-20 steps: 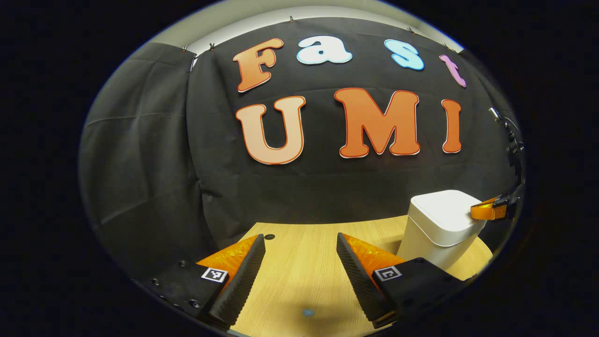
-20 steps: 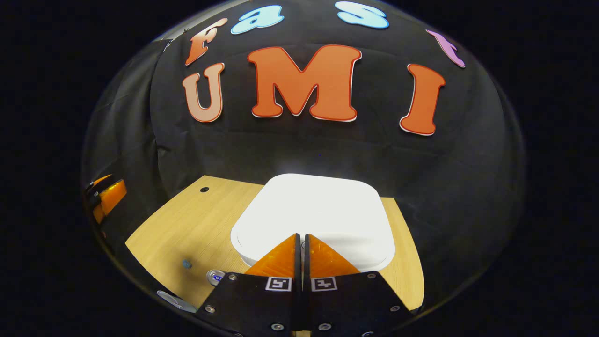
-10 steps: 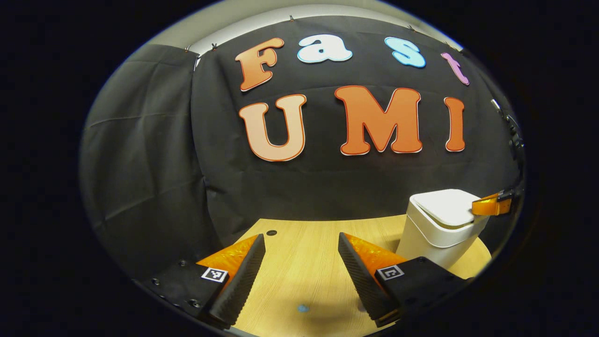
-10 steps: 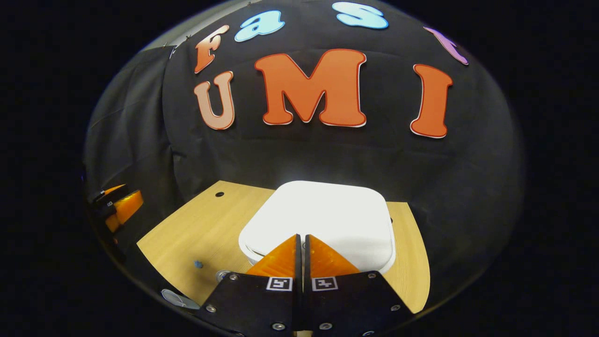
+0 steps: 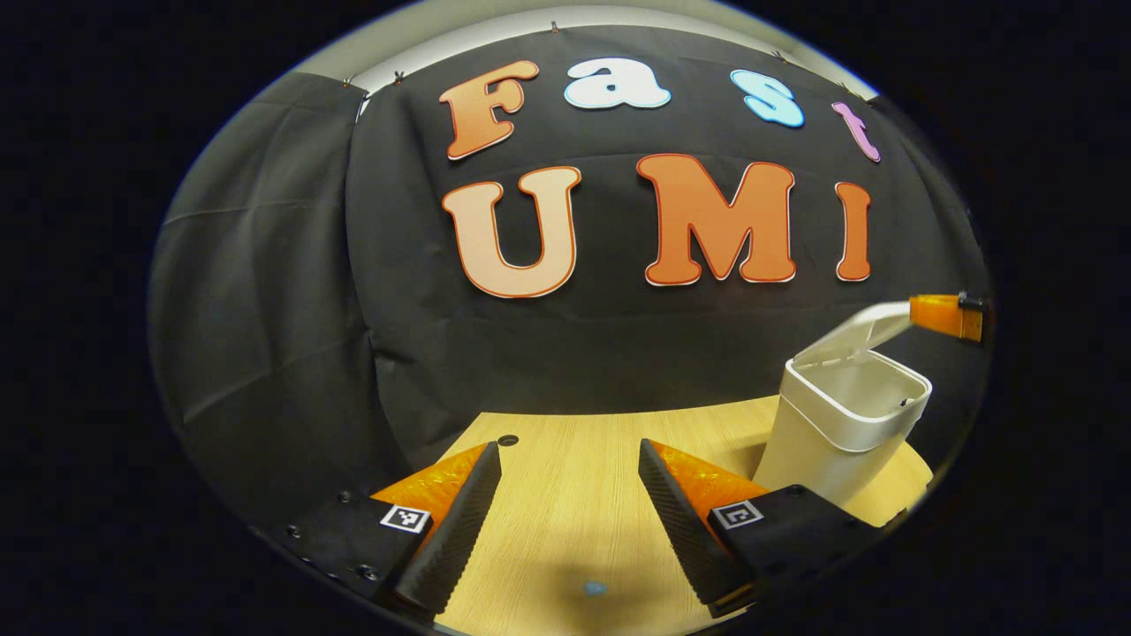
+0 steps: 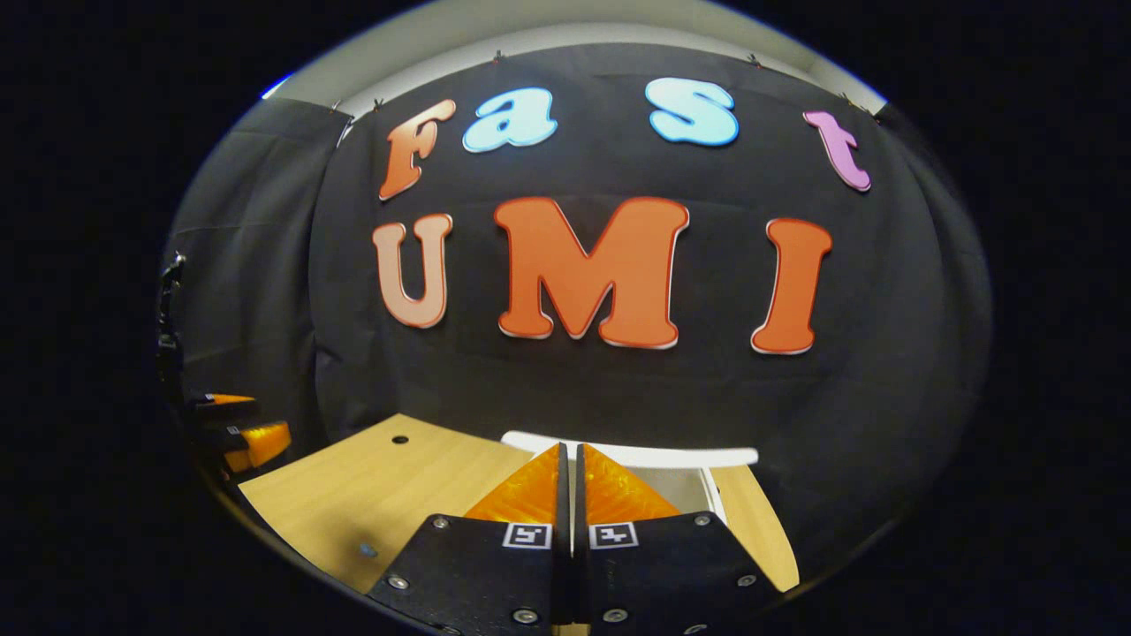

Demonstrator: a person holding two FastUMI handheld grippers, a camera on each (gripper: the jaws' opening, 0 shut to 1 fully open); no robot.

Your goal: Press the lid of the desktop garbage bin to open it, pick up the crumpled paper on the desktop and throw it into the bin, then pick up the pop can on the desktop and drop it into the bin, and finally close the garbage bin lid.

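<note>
One white plastic desktop garbage bin point(image 5: 844, 433) stands near the far right corner of the light wooden desktop point(image 5: 574, 495), its white hinged lid point(image 5: 853, 334) tilted up and open. The part of the interior in view is pale; contents, if any, cannot be made out. In the right gripper view the bin's lower body is hidden behind the fingers, with the lid's edge point(image 6: 654, 456) seen as a thin strip. The right gripper point(image 6: 570, 481) has fingers pressed together, hovering just above the bin opening; its tip point(image 5: 945, 314) is at the raised lid's front edge, contact unclear. The left gripper point(image 5: 570, 503) is spread wide, pinching nothing, over the desktop's left part. One small blue spot point(image 5: 595, 586) lies on the wood.
</note>
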